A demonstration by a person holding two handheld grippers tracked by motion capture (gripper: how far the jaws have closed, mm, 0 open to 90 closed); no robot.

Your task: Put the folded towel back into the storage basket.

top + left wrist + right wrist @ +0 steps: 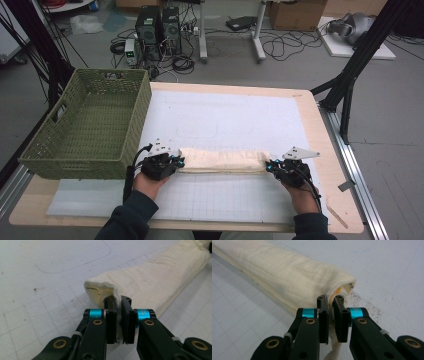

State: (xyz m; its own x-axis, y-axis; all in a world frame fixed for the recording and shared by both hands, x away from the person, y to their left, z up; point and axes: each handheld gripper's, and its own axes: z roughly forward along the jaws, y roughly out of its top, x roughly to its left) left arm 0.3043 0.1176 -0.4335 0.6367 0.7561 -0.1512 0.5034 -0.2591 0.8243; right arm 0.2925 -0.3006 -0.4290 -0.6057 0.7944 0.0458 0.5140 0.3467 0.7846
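Note:
A cream cloth point(223, 161), folded into a long narrow band, lies across the white gridded mat point(225, 115) near the table's front. My left gripper point(175, 162) is shut on the band's left end, and the cloth point(150, 282) runs away from its jaws to the upper right, the gripper point(119, 305) pinching a fold of the fabric. My right gripper point(270, 166) is shut on the right end, where the cloth point(287, 277) stretches off to the upper left from the gripper point(331, 303). Both ends rest on or just above the mat.
A green woven basket point(90, 125) stands on the table's left side, close behind my left hand. The wooden table edge point(330, 150) runs along the right. On the floor beyond are computer towers point(157, 27), cables and black frame legs point(350, 75).

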